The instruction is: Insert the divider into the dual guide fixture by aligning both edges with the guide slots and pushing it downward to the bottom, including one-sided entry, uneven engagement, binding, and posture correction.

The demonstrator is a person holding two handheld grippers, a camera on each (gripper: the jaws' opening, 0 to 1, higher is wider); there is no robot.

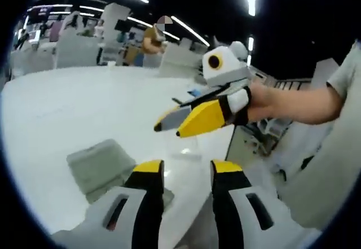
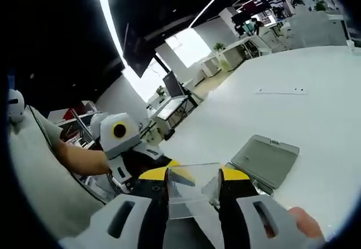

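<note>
We see yellow-tipped black jaws on the left gripper (image 1: 188, 177), a clear divider (image 2: 192, 189), a grey-green fixture (image 2: 265, 160), and a white table (image 1: 84, 108).

- The divider (image 2: 189, 189) is a clear, thin plastic sheet, gripped between the right gripper's (image 2: 194, 184) yellow-tipped fingers (image 2: 155, 175), held up above the desk (image 2: 316, 91) edge.
- The dual guide fixture (image 2: 265, 160) is a grey, flat, rectangular tray-like piece lying on the white desk near its edge, just beside the divider.
</note>
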